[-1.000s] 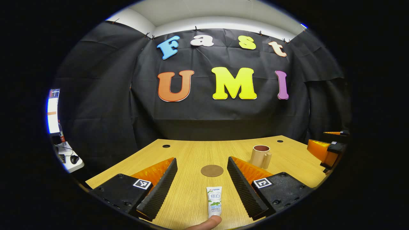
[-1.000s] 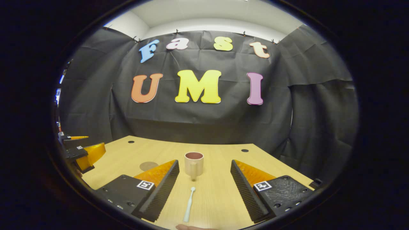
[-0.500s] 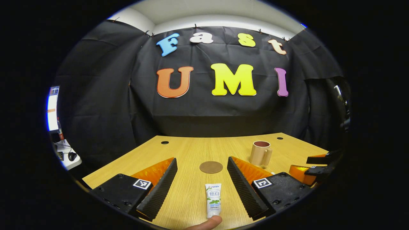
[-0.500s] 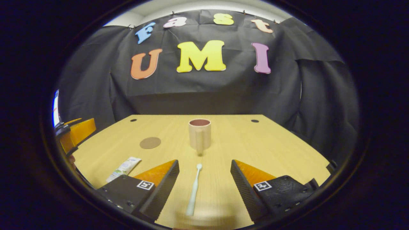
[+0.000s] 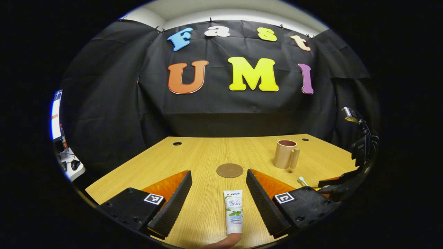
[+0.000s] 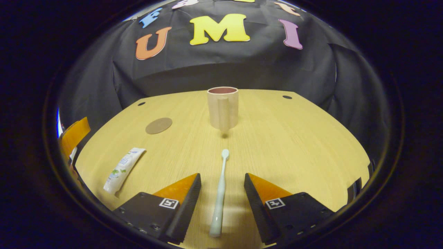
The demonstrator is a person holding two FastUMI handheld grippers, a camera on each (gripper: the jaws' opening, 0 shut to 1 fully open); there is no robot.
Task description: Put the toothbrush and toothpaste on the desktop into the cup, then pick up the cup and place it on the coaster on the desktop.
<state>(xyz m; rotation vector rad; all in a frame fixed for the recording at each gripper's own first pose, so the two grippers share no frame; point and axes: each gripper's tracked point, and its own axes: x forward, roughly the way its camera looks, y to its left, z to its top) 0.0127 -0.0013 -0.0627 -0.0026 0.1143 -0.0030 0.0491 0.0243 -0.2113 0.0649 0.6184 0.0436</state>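
My right gripper (image 6: pixel 221 193) hangs with its fingers apart on either side of the slim pale-green plastic toothbrush (image 6: pixel 219 193), which lies flat on the light wooden desktop (image 6: pixel 294 138), long axis pointing straight ahead toward the beige handled ceramic cup (image 6: pixel 223 107) near the far edge. My left gripper (image 5: pixel 218 193), also spread, straddles the white toothpaste tube (image 5: pixel 233 211) lying lengthwise, with the round brown coaster (image 5: pixel 229 170) just beyond it.

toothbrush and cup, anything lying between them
Nothing: in the right gripper view, only bare desktop separates the toothbrush head from the cup.
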